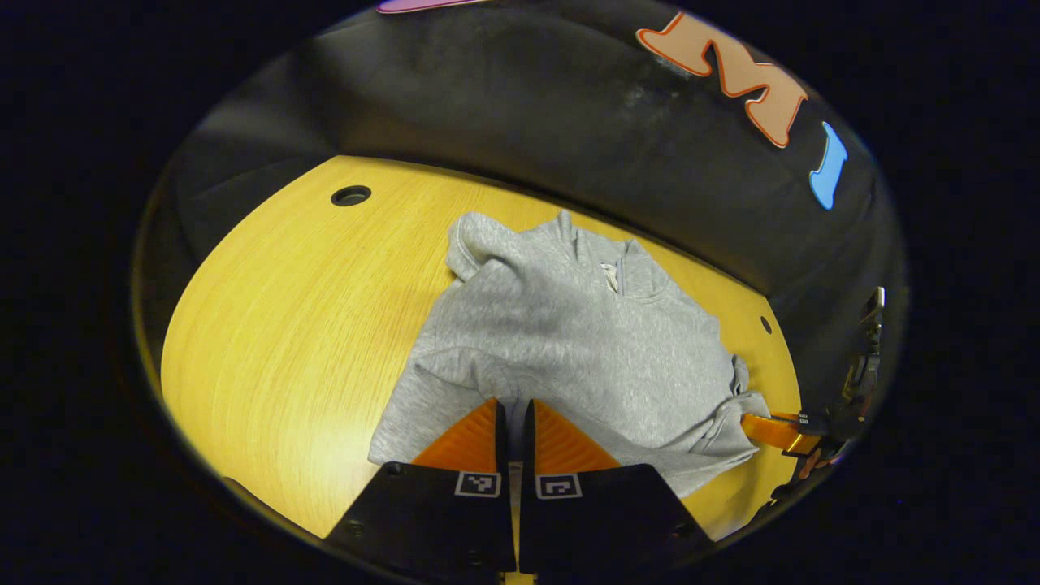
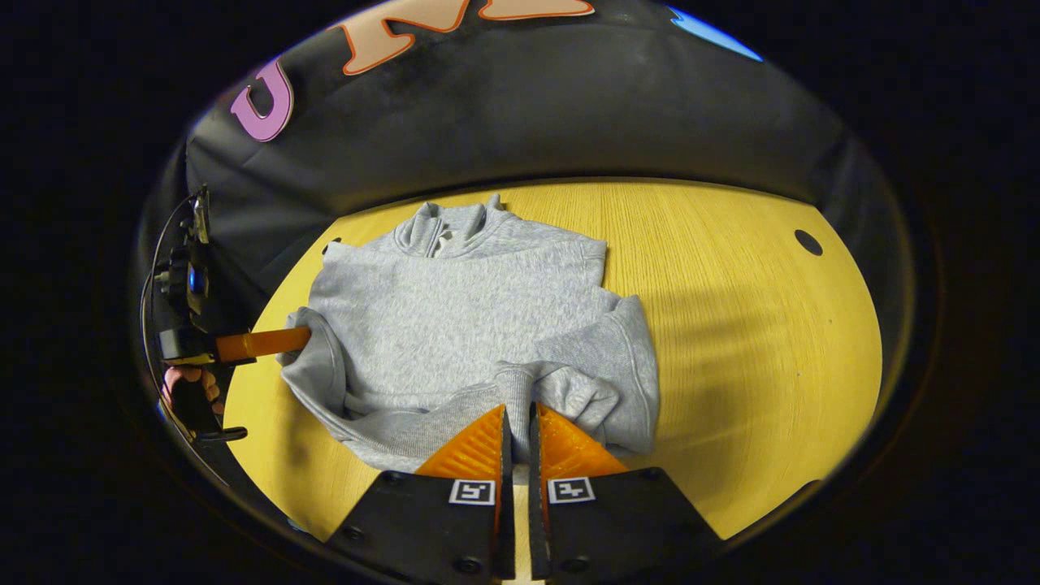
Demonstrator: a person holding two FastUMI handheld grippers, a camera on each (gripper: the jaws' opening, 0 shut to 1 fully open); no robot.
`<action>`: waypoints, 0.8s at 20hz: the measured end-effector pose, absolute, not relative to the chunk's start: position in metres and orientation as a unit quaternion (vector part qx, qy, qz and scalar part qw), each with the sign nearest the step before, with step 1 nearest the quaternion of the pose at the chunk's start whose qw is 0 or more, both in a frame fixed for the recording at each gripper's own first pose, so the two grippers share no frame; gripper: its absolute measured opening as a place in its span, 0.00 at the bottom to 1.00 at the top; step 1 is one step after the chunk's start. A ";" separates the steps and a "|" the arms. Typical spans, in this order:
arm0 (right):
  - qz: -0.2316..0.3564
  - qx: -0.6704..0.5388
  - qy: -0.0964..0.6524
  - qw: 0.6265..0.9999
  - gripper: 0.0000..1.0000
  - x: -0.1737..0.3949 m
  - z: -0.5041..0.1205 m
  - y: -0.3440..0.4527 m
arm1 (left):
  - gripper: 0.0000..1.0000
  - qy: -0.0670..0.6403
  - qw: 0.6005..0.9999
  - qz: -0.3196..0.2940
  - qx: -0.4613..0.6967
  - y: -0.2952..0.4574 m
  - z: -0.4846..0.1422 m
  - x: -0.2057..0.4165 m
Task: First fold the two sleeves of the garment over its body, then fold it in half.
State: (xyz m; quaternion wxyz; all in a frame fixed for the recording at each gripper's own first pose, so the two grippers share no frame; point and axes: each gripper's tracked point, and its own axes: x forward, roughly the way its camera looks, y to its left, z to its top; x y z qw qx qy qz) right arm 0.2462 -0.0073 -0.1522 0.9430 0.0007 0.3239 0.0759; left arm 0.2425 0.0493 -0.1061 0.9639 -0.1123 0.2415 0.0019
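A grey sweatshirt (image 1: 561,333) lies on the yellow wooden table (image 1: 301,325), its collar (image 1: 605,260) toward the far wall and both sleeves lying across the body. In the left gripper view my left gripper (image 1: 512,406) is shut on the near hem at one corner. My right gripper (image 1: 764,429) grips the other hem corner at the far right. In the right gripper view the sweatshirt (image 2: 463,317) spreads ahead, and my right gripper (image 2: 517,416) is shut on bunched hem and a ribbed cuff (image 2: 520,386). My left gripper (image 2: 284,341) pinches the hem at the left, held by a hand (image 2: 191,390).
The black booth wall (image 1: 520,106) curves right behind the table's far edge. Round cable holes (image 1: 351,195) (image 2: 808,242) sit near the table's back corners. Bare tabletop (image 2: 756,341) lies on both sides of the sweatshirt.
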 end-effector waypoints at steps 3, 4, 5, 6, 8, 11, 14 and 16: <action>0.086 0.029 0.333 0.939 0.13 0.245 -0.151 -0.004 | 0.16 0.239 0.964 -0.004 -0.116 0.051 -0.107 0.245; 0.090 0.037 0.334 0.938 0.23 0.246 -0.149 -0.003 | 0.20 0.236 0.964 -0.015 -0.120 0.048 -0.104 0.245; 0.098 0.047 0.334 0.936 0.24 0.243 -0.146 0.003 | 0.31 0.234 0.964 -0.026 -0.124 0.044 -0.102 0.244; 0.109 0.055 0.331 0.936 0.39 0.241 -0.141 0.009 | 0.40 0.232 0.965 -0.033 -0.122 0.040 -0.098 0.243; 0.120 0.056 0.313 0.940 0.66 0.240 -0.130 0.014 | 0.70 0.220 0.971 -0.029 -0.086 0.044 -0.087 0.239; 0.123 0.051 0.267 0.954 0.92 0.235 -0.098 0.017 | 0.88 0.165 0.985 -0.039 -0.030 0.042 -0.043 0.230; 0.120 0.043 0.227 0.966 0.97 0.220 -0.067 0.015 | 0.89 0.135 0.989 -0.052 0.021 0.038 -0.010 0.204; 0.121 0.033 0.206 0.970 0.97 0.201 -0.050 0.016 | 0.89 0.122 0.990 -0.065 0.029 0.030 0.003 0.181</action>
